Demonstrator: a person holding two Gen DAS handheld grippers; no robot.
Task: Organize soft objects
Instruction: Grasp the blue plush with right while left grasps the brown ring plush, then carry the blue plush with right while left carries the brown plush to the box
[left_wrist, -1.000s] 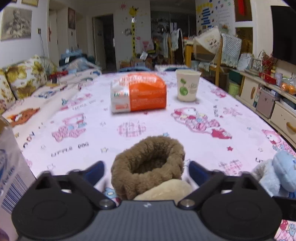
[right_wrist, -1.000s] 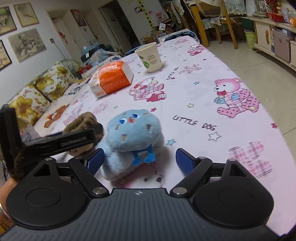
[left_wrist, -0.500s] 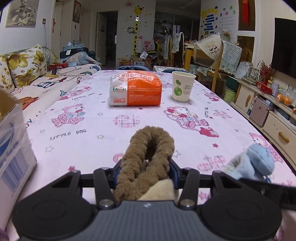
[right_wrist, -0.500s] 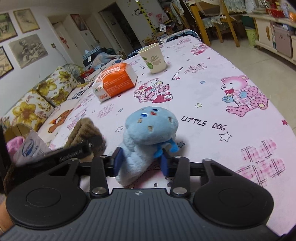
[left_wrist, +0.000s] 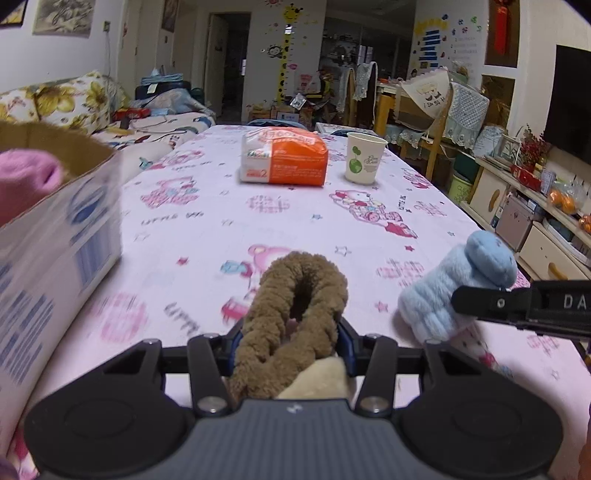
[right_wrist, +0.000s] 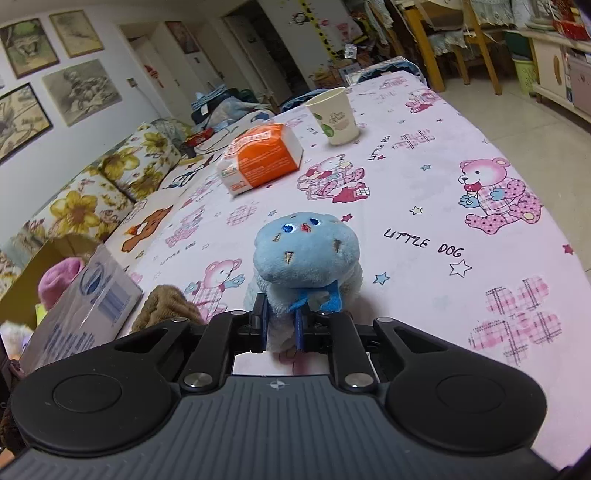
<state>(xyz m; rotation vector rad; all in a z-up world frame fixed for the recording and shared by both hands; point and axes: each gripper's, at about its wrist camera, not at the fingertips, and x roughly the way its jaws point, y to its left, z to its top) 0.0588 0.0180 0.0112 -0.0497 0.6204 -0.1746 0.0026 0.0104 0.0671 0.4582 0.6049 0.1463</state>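
Note:
A brown fuzzy plush slipper (left_wrist: 303, 314) with a cream part under it sits between the pads of my left gripper (left_wrist: 290, 332), which is shut on it. To its right stands a light blue plush toy (left_wrist: 443, 295). In the right wrist view my right gripper (right_wrist: 280, 325) has its jaws closing tight on the blue toy (right_wrist: 306, 254), with the pads squeezing its lower body. A cardboard box (left_wrist: 55, 236) with a pink soft thing (left_wrist: 26, 181) inside is close on the left. The brown slipper (right_wrist: 166, 306) shows at the lower left in the right wrist view, beside the box (right_wrist: 92, 299).
An orange tissue pack (left_wrist: 284, 157) and a paper cup (left_wrist: 364, 158) stand farther back on the pink cartoon tablecloth (left_wrist: 207, 229). A flowered sofa (right_wrist: 92, 195) runs along the left; cabinets and chairs line the right.
Both grippers went from wide open to shut, the left on the brown slipper, the right on the blue toy. The left gripper moved with the slipper toward the box, which now looms larger.

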